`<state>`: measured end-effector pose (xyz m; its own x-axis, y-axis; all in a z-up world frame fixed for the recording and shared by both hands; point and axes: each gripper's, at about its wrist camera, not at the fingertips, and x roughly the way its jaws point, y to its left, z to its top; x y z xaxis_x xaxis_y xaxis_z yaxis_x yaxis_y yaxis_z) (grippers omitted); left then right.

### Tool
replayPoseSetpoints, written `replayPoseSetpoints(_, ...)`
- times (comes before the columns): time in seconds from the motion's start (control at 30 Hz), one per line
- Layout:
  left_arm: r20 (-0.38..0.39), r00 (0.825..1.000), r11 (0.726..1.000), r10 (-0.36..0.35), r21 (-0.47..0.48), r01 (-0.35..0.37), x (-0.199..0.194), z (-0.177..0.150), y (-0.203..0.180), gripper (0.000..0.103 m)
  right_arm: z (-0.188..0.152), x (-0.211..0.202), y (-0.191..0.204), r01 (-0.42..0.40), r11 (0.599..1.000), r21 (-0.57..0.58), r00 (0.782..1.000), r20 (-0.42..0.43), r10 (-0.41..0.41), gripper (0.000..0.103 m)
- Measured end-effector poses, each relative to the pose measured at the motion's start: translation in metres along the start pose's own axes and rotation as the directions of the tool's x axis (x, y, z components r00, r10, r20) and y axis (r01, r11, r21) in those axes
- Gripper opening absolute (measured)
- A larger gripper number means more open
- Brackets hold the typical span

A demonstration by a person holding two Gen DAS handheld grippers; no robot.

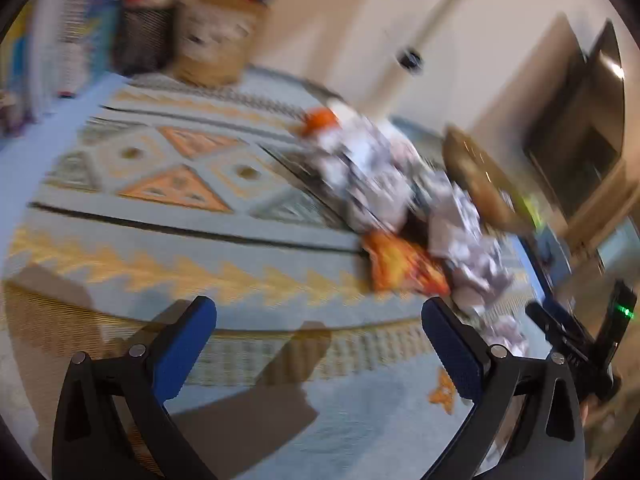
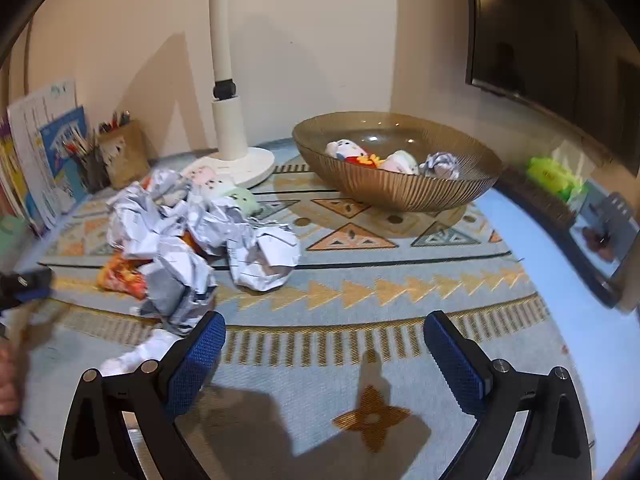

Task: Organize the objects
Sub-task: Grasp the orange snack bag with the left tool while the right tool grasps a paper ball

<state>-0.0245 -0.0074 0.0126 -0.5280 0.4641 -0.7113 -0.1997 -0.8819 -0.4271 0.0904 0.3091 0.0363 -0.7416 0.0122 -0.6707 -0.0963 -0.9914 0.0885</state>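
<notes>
Clearly both tools are empty. The right gripper [image 2: 324, 344] hovers over the patterned rug [image 2: 400, 280] with its blue-padded fingers [image 2: 196, 360] spread wide apart and nothing between them; below it lie only rug and shadow. The left gripper [image 1: 320, 340] is likewise spread, holding nothing, above the striped border of the same rug [image 1: 160, 232]; its view is smeared by motion blur, so fine detail there cannot be made out.

A heap of crumpled paper balls [image 2: 192, 232] lies on the rug ahead and to the left of the right gripper, the nearest ball just beside its left finger. An orange wrapper [image 2: 120, 276] pokes out from under the heap on its left side, and a pale plush toy [image 2: 240, 200] rests against the heap's far edge. In the left wrist view the same paper heap [image 1: 380, 184] and orange wrapper [image 1: 400, 264] sit ahead and to the right.

Beyond the heap stands a ribbed amber glass bowl [image 2: 400, 192] on the rug, holding small plush toys [image 2: 352, 152] and one crumpled paper ball [image 2: 442, 165]. A white lamp stand [image 2: 236, 160] rises between heap and bowl, near the wall. Pencil holders [image 2: 108, 156] and books [image 2: 44, 160] stand at the far left. A dark screen [image 2: 540, 40] hangs on the right wall.
</notes>
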Motion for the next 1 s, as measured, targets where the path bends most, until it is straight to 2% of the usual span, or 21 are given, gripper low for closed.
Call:
replayPoseSetpoints(0.07,-0.063,0.997,0.998,-0.039,0.044,0.042,0.013,0.005,-0.018,0.102,-0.005,-0.002,-0.003,-0.146,0.984,0.099,0.988,-0.035,0.15,0.099)
replayPoseSetpoints(0.1,-0.08,0.996,0.995,-0.051,0.082,0.058,0.02,0.009,-0.028,0.102,-0.009,-0.004,-0.002,-0.234,0.959,0.158,0.969,-0.042,0.244,0.099)
replayPoseSetpoints(0.13,-0.089,0.996,0.991,-0.029,0.126,0.04,0.029,0.014,-0.04,0.102,-0.014,-0.006,0.0,-0.325,0.922,0.21,0.94,-0.038,0.34,0.099)
replayPoseSetpoints(0.2,-0.102,0.994,0.982,0.031,0.19,-0.011,0.044,0.019,-0.055,0.102,-0.022,-0.008,0.012,-0.409,0.878,0.246,0.9,-0.048,0.433,0.102)
replayPoseSetpoints(0.23,-0.123,0.992,0.972,0.031,0.234,-0.001,0.054,0.02,-0.065,0.102,-0.023,-0.008,0.019,-0.416,0.88,0.231,0.894,-0.071,0.441,0.103)
replayPoseSetpoints(0.3,-0.141,0.99,0.965,-0.015,0.259,0.051,0.06,0.017,-0.074,0.101,-0.027,-0.006,0.04,-0.353,0.923,0.157,0.918,-0.136,0.374,0.103)
replayPoseSetpoints(0.33,-0.162,0.984,0.957,-0.07,0.266,0.112,0.06,0.013,-0.079,0.101,-0.027,-0.005,0.046,-0.317,0.94,0.124,0.931,-0.151,0.333,0.103)
replayPoseSetpoints(0.4,-0.195,0.969,0.94,-0.151,0.275,0.201,0.054,0.004,-0.085,0.101,-0.026,-0.007,0.05,-0.23,0.971,0.058,0.963,-0.131,0.236,0.1)
replayPoseSetpoints(0.43,-0.214,0.956,0.919,-0.202,0.295,0.26,0.046,-0.004,-0.088,0.101,-0.023,-0.009,0.046,-0.165,0.986,0.033,0.979,-0.117,0.167,0.099)
replayPoseSetpoints(0.5,-0.257,0.925,0.883,-0.28,0.308,0.353,0.03,-0.017,-0.091,0.101,-0.019,-0.012,0.028,-0.047,0.998,0.029,0.994,-0.095,0.049,0.096)
replayPoseSetpoints(0.53,-0.285,0.904,0.856,-0.319,0.322,0.404,0.021,-0.024,-0.094,0.101,-0.016,-0.016,0.009,-0.015,0.998,0.064,0.997,-0.078,0.02,0.096)
replayPoseSetpoints(0.57,-0.298,0.893,0.836,-0.337,0.342,0.43,0.012,-0.028,-0.096,0.101,-0.015,-0.018,-0.003,-0.013,0.995,0.096,0.997,-0.071,0.02,0.096)
replayPoseSetpoints(0.6,-0.287,0.899,0.827,-0.33,0.37,0.422,0.005,-0.03,-0.099,0.101,-0.013,-0.019,-0.018,-0.029,0.989,0.146,0.997,-0.068,0.04,0.096)
replayPoseSetpoints(0.63,-0.246,0.926,0.837,-0.287,0.406,0.368,-0.001,-0.029,-0.101,0.102,-0.013,-0.02,-0.031,-0.072,0.978,0.197,0.994,-0.066,0.087,0.096)
replayPoseSetpoints(0.7,-0.167,0.969,0.872,-0.181,0.429,0.236,0.0,-0.02,-0.102,0.102,-0.016,-0.021,-0.041,-0.199,0.94,0.277,0.974,-0.046,0.22,0.096)
replayPoseSetpoints(0.73,-0.127,0.985,0.896,-0.113,0.417,0.156,0.008,-0.01,-0.099,0.102,-0.02,-0.021,-0.04,-0.283,0.912,0.297,0.952,-0.033,0.306,0.096)
replayPoseSetpoints(0.8,-0.124,0.992,0.923,-0.037,0.377,0.081,0.026,0.004,-0.089,0.102,-0.026,-0.021,-0.027,-0.379,0.882,0.279,0.914,-0.036,0.404,0.096)
replayPoseSetpoints(0.87,-0.183,0.983,0.942,-0.024,0.324,0.084,0.053,0.014,-0.077,0.099,-0.028,-0.022,-0.009,-0.404,0.887,0.224,0.903,-0.062,0.426,0.096)
replayPoseSetpoints(0.93,-0.198,0.98,0.94,-0.011,0.333,0.077,0.066,0.016,-0.076,0.091,-0.031,-0.024,0.014,-0.384,0.913,0.141,0.912,-0.094,0.398,0.096)
replayPoseSetpoints(0.97,-0.174,0.985,0.928,0.013,0.37,0.053,0.068,0.014,-0.083,0.083,-0.034,-0.025,0.025,-0.365,0.924,0.113,0.921,-0.103,0.376,0.096)
replayPoseSetpoints(1.0,-0.182,0.983,0.921,0.021,0.386,0.052,0.069,0.012,-0.086,0.08,-0.035,-0.023,0.034,-0.343,0.935,0.089,0.929,-0.114,0.352,0.096)
